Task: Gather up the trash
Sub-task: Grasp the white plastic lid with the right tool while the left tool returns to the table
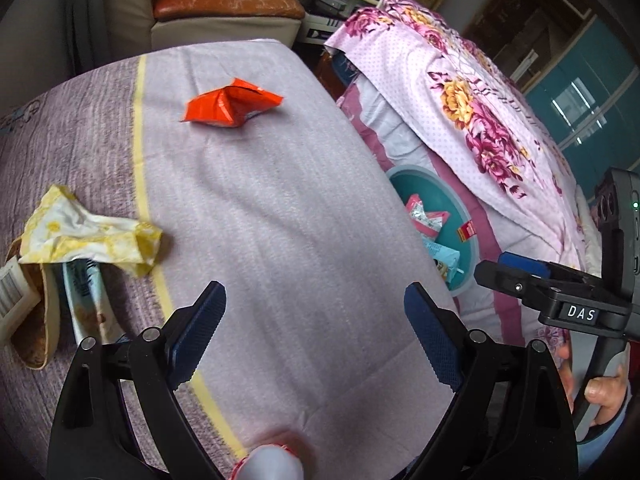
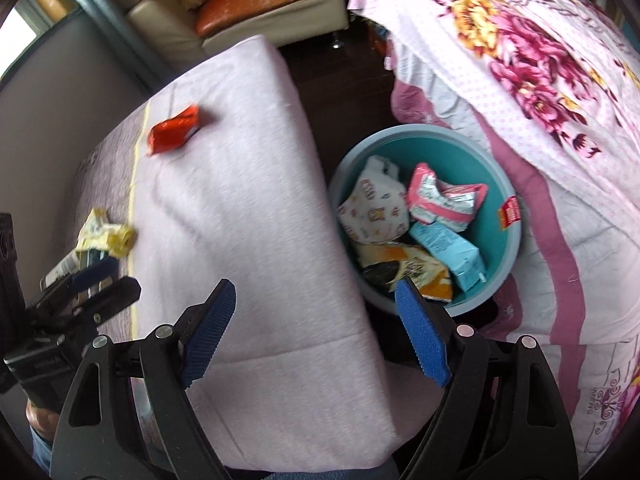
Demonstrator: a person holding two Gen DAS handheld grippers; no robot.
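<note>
Wrappers (image 1: 234, 103) on pink-covered bed (image 1: 280, 208)

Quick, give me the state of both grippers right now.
Left gripper: open, holding nothing, over the pink cloth.
Right gripper: open, holding nothing, near the bin.
</note>
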